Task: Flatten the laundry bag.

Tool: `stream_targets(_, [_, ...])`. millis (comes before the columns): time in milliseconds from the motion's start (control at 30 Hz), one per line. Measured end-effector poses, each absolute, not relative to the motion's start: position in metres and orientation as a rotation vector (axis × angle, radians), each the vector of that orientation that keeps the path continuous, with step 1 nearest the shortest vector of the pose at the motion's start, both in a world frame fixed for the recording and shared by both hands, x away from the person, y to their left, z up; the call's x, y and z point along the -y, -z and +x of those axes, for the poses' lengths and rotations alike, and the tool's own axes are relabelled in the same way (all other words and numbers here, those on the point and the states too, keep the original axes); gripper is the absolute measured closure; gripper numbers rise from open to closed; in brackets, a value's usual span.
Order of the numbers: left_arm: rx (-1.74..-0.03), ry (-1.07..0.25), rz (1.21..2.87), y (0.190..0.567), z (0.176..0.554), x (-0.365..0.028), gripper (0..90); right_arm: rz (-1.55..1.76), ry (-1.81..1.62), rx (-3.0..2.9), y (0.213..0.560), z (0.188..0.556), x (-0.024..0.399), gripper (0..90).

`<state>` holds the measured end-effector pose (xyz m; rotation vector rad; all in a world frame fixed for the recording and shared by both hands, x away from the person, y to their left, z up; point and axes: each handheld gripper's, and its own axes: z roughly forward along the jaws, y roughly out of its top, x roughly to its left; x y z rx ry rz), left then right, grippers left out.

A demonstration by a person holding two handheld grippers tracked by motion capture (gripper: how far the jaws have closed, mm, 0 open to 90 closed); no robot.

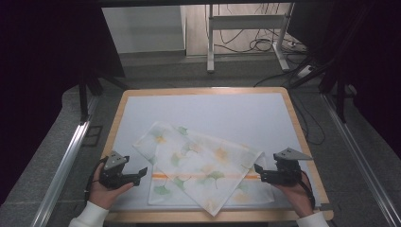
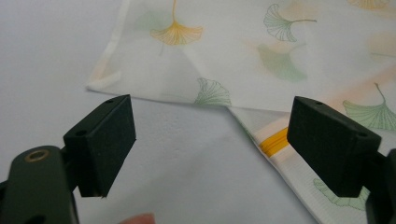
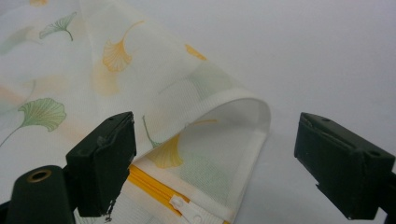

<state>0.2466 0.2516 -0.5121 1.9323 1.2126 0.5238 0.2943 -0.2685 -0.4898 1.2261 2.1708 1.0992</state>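
— What were they working on, and where did it lie?

— A thin white cloth bag (image 1: 201,168) printed with green and orange ginkgo leaves, with an orange zipper (image 1: 163,176) across it. It lay on the near half of the pale mat (image 1: 213,111) that covers the wooden table (image 1: 291,111), partly folded, one flap turned over the rest at an angle.

— How would you have expected it to handle?

— Light and limp, I judged. In the right gripper view the fabric (image 3: 154,79) looked sheer and mesh-like, curling over at a soft fold (image 3: 254,109), so it would sag and slide rather than hold a shape. The hemmed edges and corners looked like the best places to pinch; the zipper pull (image 3: 184,207) was firmer, but small.

— And the grippers?

— Both stood with jaws wide apart and nothing between the pads. The left gripper (image 1: 142,172) rested low at the bag's left edge, pointing inward; its own view showed bare mat between the jaws and the cloth's edge (image 2: 243,114) just beyond. The right gripper (image 1: 257,170) mirrored it on the other side, jaws straddling the folded corner without touching.

— The hands?

— The left hand (image 1: 104,191) and right hand (image 1: 298,191) came in from the near edge, sleeves white, each holding its tool roughly level and close to the table.
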Motion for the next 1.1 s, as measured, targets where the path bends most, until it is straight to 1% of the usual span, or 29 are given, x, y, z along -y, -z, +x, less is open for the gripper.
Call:
stream_targets(100, [-1.215,-0.502,1.928,0.515,0.247,-0.251,17.8,1.216,-1.116,-2.18,0.489,0.294,0.268,13.6])
stream_targets(267, [-1.211,-0.477,1.928,0.519,0.248,-0.25,17.7,1.221,-1.125,-2.191,0.49,0.295,0.266,14.5])
stream_targets(500, [-1.209,-0.486,1.942,0.518,0.248,-0.249,21.5,1.221,-1.106,-2.227,0.493,0.294,0.266,16.7])
stream_targets(767, [-1.213,-0.497,1.945,0.518,0.248,-0.25,22.3,1.208,-1.099,-2.243,0.493,0.292,0.262,19.6])
stream_targets(1100, [-1.216,-0.465,1.973,0.521,0.248,-0.248,23.9,1.189,-1.114,-2.276,0.49,0.29,0.256,21.8])
